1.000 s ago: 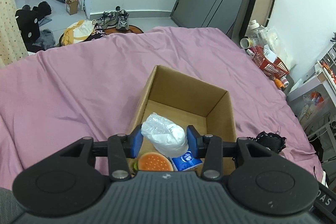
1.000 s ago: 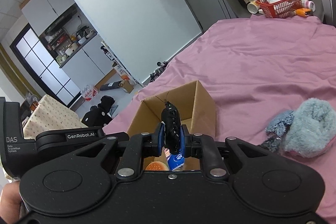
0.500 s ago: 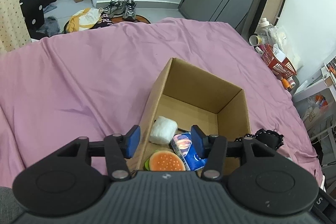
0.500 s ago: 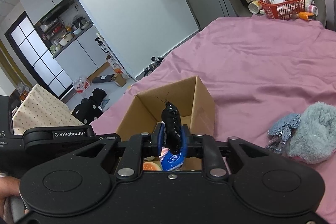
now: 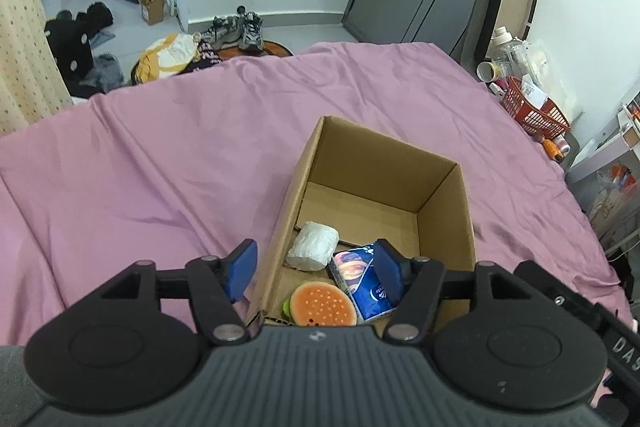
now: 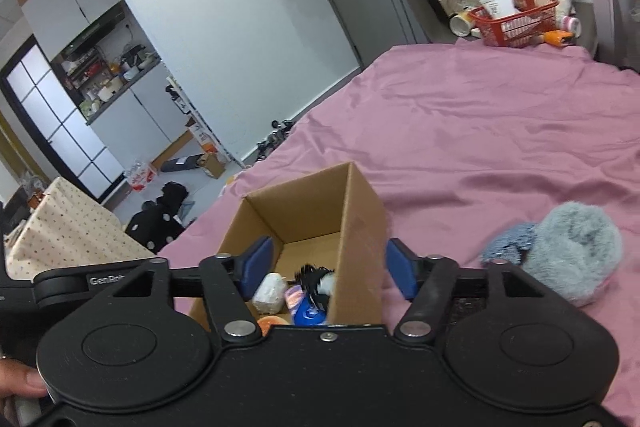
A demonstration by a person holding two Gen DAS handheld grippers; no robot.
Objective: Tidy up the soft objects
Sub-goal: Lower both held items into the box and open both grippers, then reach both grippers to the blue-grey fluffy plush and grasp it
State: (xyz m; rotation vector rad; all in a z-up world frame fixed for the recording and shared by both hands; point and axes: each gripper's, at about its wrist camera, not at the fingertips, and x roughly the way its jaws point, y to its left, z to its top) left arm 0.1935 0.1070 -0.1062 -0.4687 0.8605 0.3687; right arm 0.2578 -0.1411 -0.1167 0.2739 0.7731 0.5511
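A cardboard box (image 5: 384,195) is seen open-topped on the pink-sheeted bed (image 5: 160,155). Inside, at the near end, a white wrapped bundle (image 5: 313,246), a blue packet (image 5: 362,283) and an orange burger-shaped toy (image 5: 322,307) are packed close together; the far half of the box floor is left bare.

The left gripper (image 5: 314,269) is held above the box's near left wall, jaws wide apart, nothing between them. The right gripper (image 6: 326,267) is held over the box's near end, jaws likewise spread and empty. Below it, a blurred black item (image 6: 314,281) is caught inside the box, beside the packet; whether it is resting cannot be told.

A grey fluffy object (image 6: 572,255) with a blue knit piece (image 6: 508,243) is noted on the bed to the right of the box, apart from it. A red basket (image 6: 516,21) stands beyond the bed's far right edge. Shoes (image 5: 236,31) lie on the floor past the far edge.
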